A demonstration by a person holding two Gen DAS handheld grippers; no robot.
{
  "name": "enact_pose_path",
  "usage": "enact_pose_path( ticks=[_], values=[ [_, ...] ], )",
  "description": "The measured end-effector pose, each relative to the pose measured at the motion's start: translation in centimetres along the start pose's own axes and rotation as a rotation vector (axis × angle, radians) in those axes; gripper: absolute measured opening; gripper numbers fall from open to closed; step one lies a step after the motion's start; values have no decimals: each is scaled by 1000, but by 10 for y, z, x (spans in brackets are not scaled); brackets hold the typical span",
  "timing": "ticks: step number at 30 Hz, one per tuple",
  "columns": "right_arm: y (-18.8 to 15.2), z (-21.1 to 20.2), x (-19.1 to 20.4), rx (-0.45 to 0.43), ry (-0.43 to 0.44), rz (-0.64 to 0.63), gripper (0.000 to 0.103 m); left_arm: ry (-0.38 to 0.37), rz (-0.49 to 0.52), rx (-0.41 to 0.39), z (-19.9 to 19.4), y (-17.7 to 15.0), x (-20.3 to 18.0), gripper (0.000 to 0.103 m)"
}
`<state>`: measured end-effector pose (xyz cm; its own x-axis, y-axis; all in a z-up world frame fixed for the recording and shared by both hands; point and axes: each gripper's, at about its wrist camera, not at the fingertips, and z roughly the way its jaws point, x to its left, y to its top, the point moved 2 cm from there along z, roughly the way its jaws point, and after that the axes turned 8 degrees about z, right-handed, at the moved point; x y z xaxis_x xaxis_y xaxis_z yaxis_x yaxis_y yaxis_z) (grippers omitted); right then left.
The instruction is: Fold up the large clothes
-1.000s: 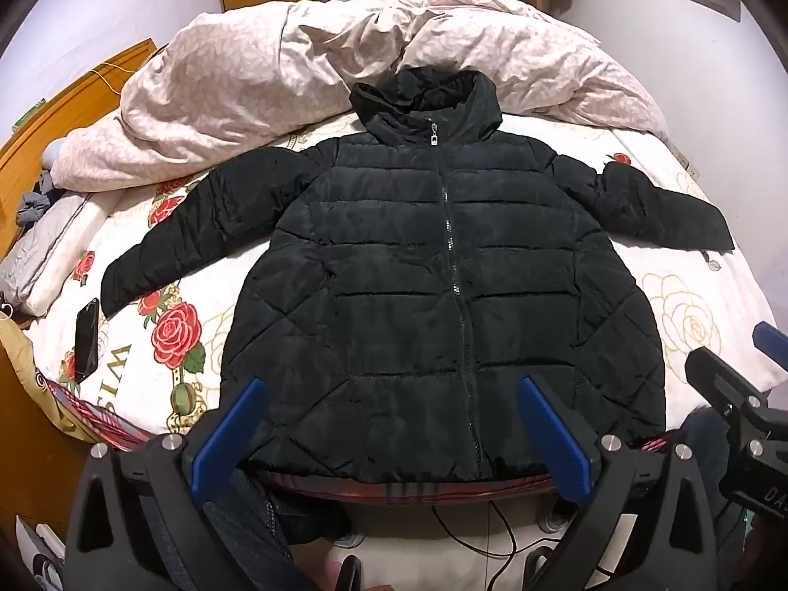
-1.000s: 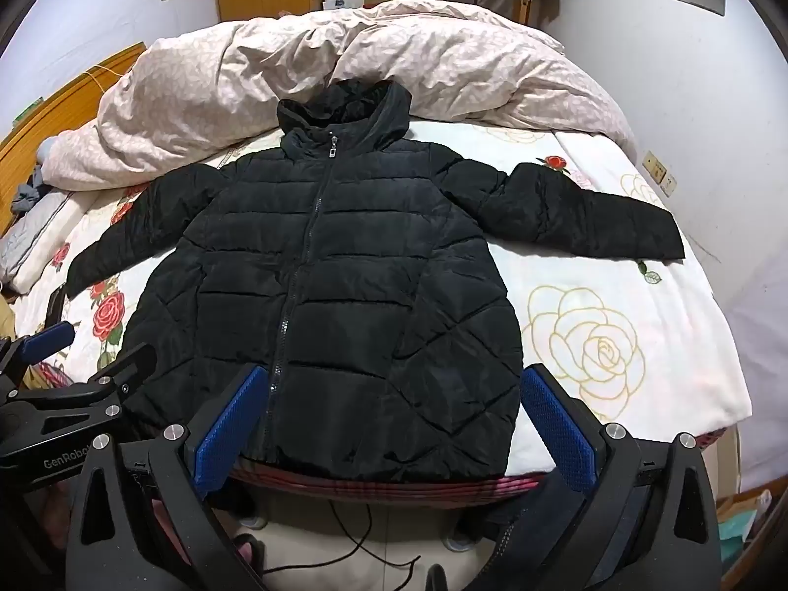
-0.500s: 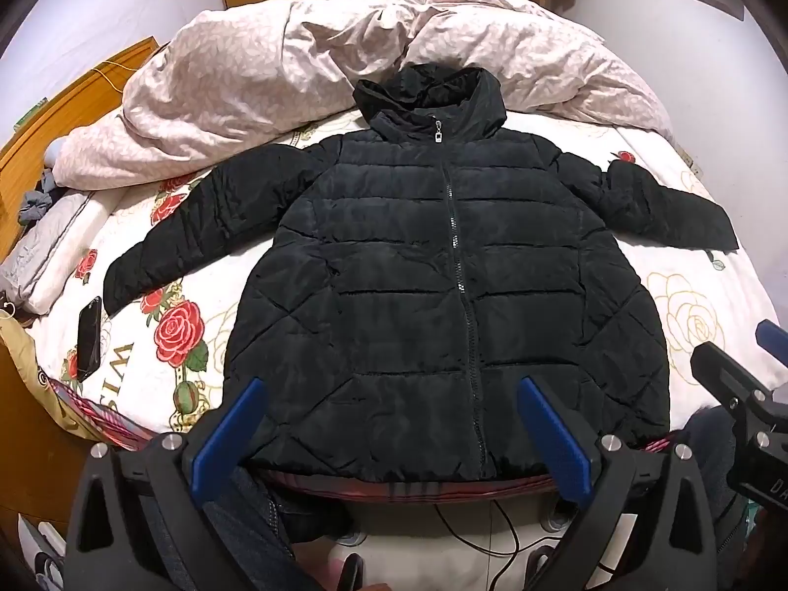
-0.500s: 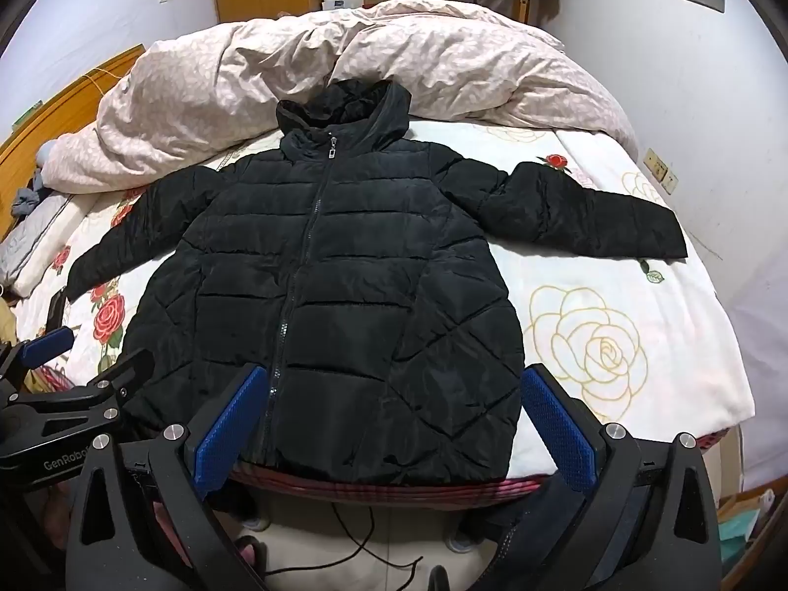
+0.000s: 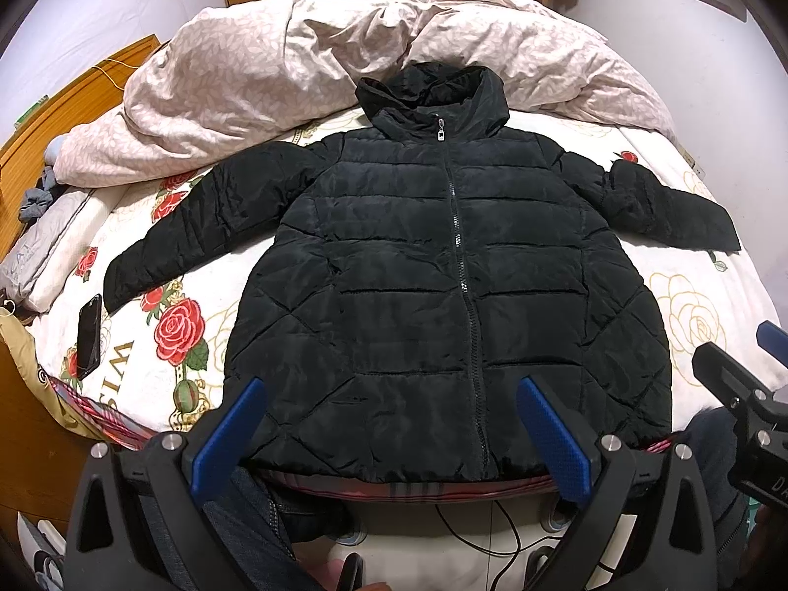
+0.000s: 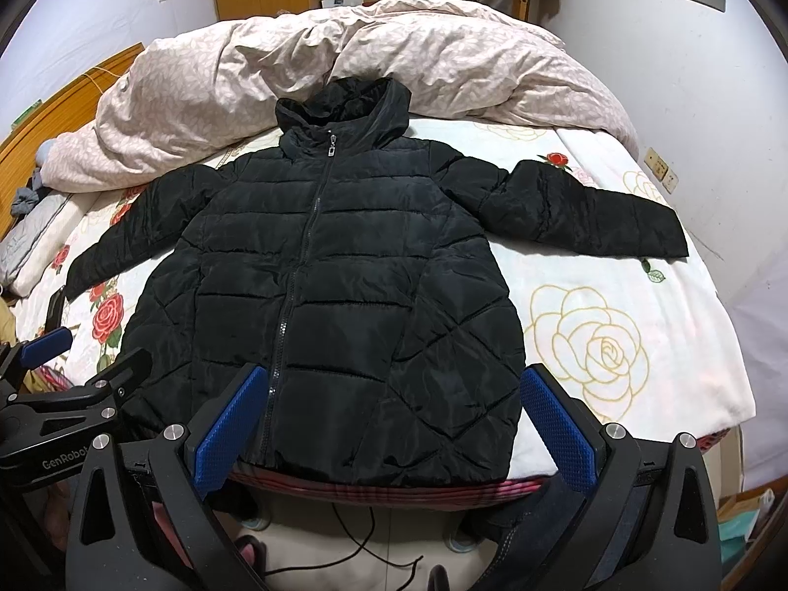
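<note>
Two tools, left tool (image 5: 389,436) and right tool (image 6: 394,423), hang wide apart, empty, above the hem of the jacket (image 5: 443,295) spread flat on the bed (image 6: 640,394); puffy, slippery, light, likely best pinched at sleeve cuffs.

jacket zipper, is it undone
No, the black jacket lies flat on the bed sheet with its zipper closed from hem to collar, the silver pull at the neck.

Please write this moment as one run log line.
phase: before first fold | black jacket: flat, zipped, sleeves spread | left gripper: open | right gripper: open
</note>
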<state>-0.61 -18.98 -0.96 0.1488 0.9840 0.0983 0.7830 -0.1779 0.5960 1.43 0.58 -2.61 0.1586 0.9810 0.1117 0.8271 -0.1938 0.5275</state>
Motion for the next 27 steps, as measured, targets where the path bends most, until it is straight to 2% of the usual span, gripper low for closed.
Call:
enact_pose_path(
  ticks=[27],
  values=[
    [-1,3,0,2,2,2,102,0,-3,3,5,-4,2,103]
  ],
)
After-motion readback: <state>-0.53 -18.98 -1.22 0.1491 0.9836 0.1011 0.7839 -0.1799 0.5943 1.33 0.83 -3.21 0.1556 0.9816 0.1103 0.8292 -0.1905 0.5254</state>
